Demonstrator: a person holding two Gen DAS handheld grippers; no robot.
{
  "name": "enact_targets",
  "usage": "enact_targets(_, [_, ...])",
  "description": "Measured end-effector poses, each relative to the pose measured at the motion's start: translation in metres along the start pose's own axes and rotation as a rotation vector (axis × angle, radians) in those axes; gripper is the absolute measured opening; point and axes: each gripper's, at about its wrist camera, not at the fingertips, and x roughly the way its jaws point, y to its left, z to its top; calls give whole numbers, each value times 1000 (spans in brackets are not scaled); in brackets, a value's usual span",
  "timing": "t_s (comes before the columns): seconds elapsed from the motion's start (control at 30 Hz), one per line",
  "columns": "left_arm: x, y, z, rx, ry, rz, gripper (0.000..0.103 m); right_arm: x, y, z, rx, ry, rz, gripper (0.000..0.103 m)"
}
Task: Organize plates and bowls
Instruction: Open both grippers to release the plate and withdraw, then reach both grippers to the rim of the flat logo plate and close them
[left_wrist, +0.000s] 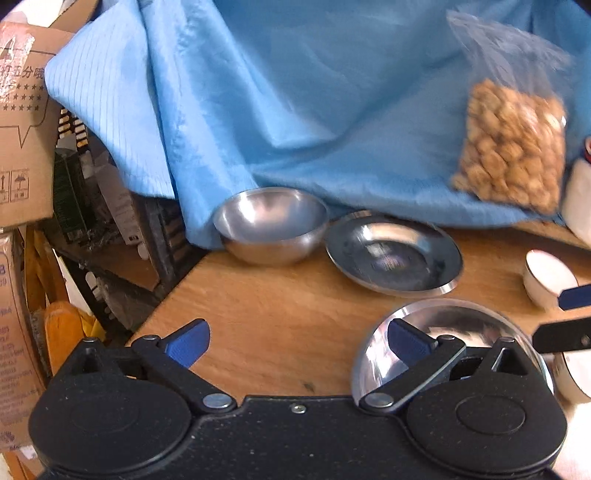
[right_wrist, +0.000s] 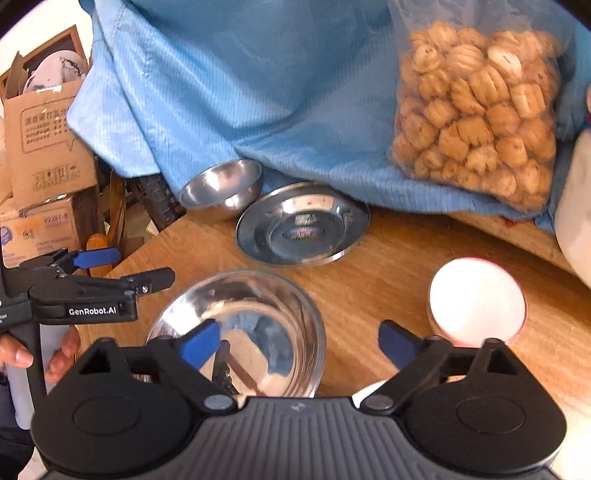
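On the wooden table (right_wrist: 388, 258) stand a small steel bowl (right_wrist: 221, 188) at the back, a shallow steel plate (right_wrist: 303, 225) beside it, and a larger steel bowl (right_wrist: 251, 317) close in front. A white bowl (right_wrist: 476, 299) sits to the right. My right gripper (right_wrist: 299, 343) is open; its left finger shows in front of the near steel bowl, nothing pressed between the pads. My left gripper (left_wrist: 297, 341) is open over bare wood, with the near steel bowl (left_wrist: 450, 332) behind its right finger. The left gripper (right_wrist: 146, 265) also shows at the table's left edge.
A blue cloth (right_wrist: 240, 92) hangs behind the dishes, and a clear bag of biscuits (right_wrist: 476, 107) leans on it. Cardboard boxes (right_wrist: 48, 147) and clutter fill the space past the table's left edge. A second white bowl (left_wrist: 572, 376) sits at the far right.
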Motion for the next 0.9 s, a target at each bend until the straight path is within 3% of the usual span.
enact_targets(0.2, [25,11,24,-72,-31,-53,102,27,-9,33,18,-8,-32,103])
enact_targets(0.47, [72,1,36,-56,64,-79,102,84,-22,60,12,41,-71,102])
enact_targets(0.6, [95,0,36,-93,130,-106,102,105,-29,66,17,66,-65,94])
enact_targets(0.9, [120,-10,38,-96,166,-148,102,127,-44,66,39,94,-62,82])
